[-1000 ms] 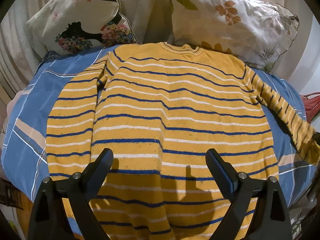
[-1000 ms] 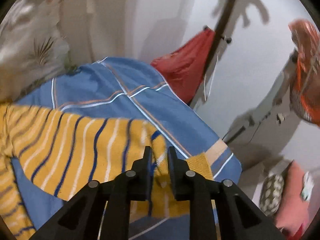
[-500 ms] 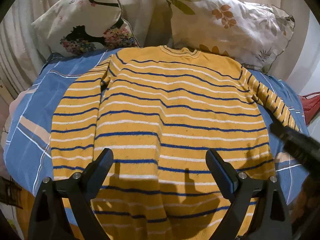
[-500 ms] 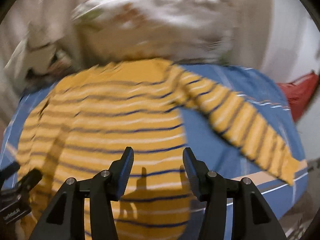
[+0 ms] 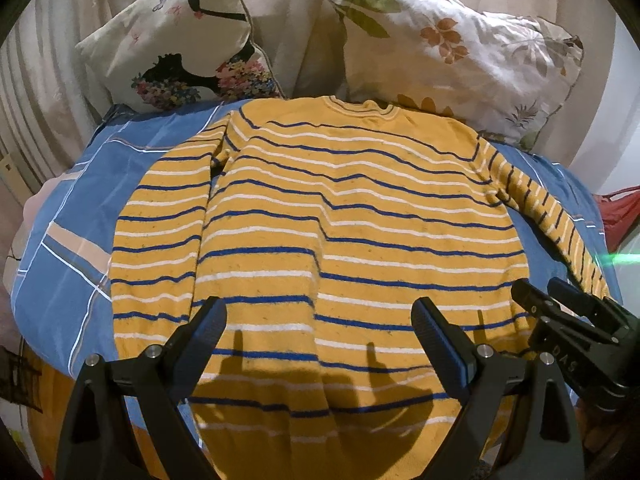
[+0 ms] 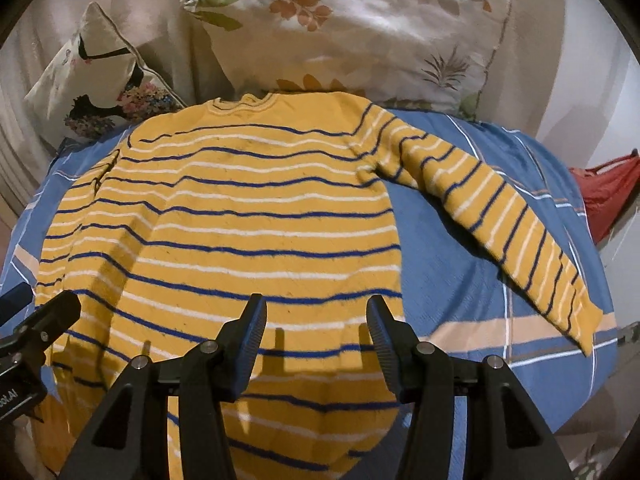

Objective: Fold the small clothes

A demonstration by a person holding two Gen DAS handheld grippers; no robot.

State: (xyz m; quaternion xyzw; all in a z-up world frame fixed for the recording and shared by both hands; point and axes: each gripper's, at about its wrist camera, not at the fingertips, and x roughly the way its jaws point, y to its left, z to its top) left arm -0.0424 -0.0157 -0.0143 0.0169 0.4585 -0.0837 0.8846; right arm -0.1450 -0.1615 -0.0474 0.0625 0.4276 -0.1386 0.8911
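Yellow knit: the sweater is mustard yellow with thin blue and white stripes, spread flat, collar toward the pillows.
Sweater's place: it lies on the blue checked bedspread of the bed, its hem hanging off the near edge.
Sleeve on the left of the sweater: it lies straight down along the body, touching it.
Sleeve on the right of the sweater: it stretches out at a slant away from the body, flat on the bedspread, cuff near the bed's edge, with bare bedspread between it and the body.
Leaf-print pillow: it leans just behind the sweater's collar, touching the shoulder.
Flower-print pillow: it stands behind the sweater, on the left of the collar.
Curtain: pale folds hang beyond both pillows.
Red bag: it sits off the bed, well to the right of the sweater's outstretched sleeve.
Left hand-held gripper: it is released, jaws wide apart, above the sweater's lower part, nothing between its fingers; its shadow falls on the knit.
Right hand-held gripper: it is released and has just been opening; nothing sits between its fingers; it hangs above the sweater's lower right part, clear of the sleeve.
The two tools: they are side by side near the sweater's hem, each showing at the edge of the other's view.
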